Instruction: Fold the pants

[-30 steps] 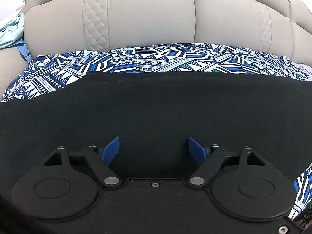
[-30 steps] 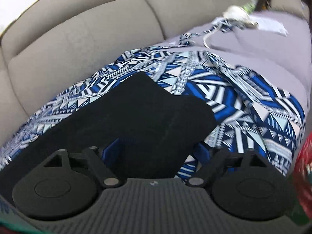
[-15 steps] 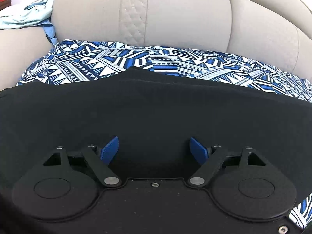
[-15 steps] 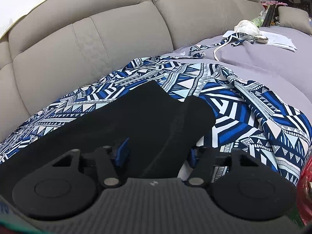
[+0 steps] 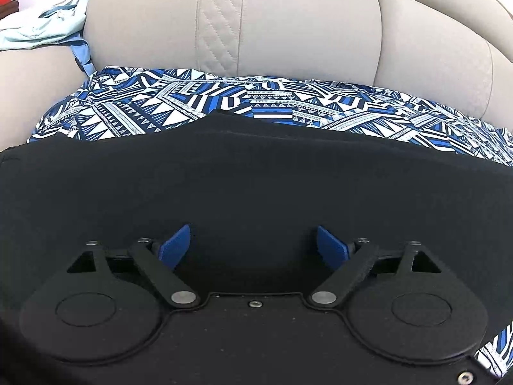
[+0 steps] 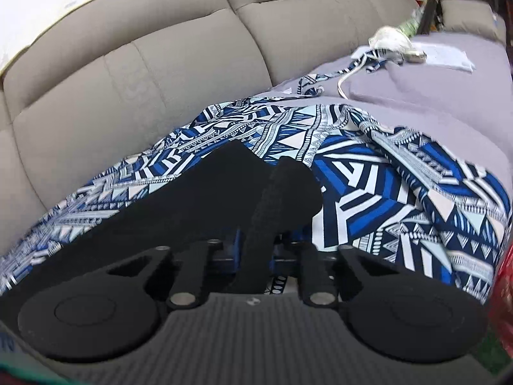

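Black pants (image 5: 256,186) lie flat on patterned blue-white cloth (image 5: 224,102) over beige sofa (image 5: 288,25). Left gripper (image 5: 253,245) jaws spread wide, just been opening further, pants fabric beneath and ahead, nothing pinched. Right gripper (image 6: 256,250) jaws just closed, clenched on raised ridge of pants (image 6: 266,205) between them; patterned cloth right of jaws.

Beige sofa (image 5: 304,25), patterned blue cloth (image 6: 400,192), pale garment (image 5: 41,29) on armrest.

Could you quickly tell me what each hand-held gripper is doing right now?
Left hand-held gripper: open over the black pants, holding nothing.
Right hand-held gripper: just closed, pinching a pants fold.
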A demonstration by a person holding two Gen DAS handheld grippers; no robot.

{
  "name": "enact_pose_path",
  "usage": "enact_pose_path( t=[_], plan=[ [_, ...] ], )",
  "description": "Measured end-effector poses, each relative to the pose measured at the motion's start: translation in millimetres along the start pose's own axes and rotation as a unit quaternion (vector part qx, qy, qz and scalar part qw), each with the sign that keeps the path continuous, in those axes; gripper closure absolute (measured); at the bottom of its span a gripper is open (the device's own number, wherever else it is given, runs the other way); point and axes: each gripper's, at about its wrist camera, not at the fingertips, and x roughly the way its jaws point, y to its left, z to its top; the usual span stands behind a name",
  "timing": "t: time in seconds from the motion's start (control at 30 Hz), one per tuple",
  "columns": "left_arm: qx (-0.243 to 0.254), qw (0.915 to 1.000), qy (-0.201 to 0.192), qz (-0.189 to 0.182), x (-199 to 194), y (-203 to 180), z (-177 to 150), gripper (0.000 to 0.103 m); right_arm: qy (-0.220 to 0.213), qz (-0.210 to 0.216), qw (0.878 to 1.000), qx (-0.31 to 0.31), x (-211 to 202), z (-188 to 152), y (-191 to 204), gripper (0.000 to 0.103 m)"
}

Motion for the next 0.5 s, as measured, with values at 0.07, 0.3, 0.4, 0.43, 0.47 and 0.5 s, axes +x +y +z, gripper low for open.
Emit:
enact_pose_path(
  t=[0.07,0.3,0.4,0.43,0.47,0.5],
  plan=[
    [-0.011,0.9999,-0.005,0.001,-2,2,0,0.029,0.004,0.01,0.999,0.034,0,1,-5,0.095],
    [-0.105,0.993,-0.013,-0.053,-14,38,4,0.073,0.013,0.035,0.99,0.135,-6,17,11,0.097],
    [-0.122,0.9916,-0.011,-0.042,-18,53,4,0.073,0.013,0.079,0.989,0.121,-7,21,55,0.097],
    [-0.128,0.991,-0.011,-0.038,-20,58,3,0.073,0.017,0.103,0.989,0.103,-8,19,79,0.097],
    [-0.134,0.9903,-0.011,-0.036,-21,64,2,0.073,0.025,0.131,0.988,0.077,-8,14,107,0.097],
    [-0.142,0.9892,-0.01,-0.037,-23,70,1,0.073,0.036,0.157,0.986,0.045,-10,7,135,0.097]
  ],
)
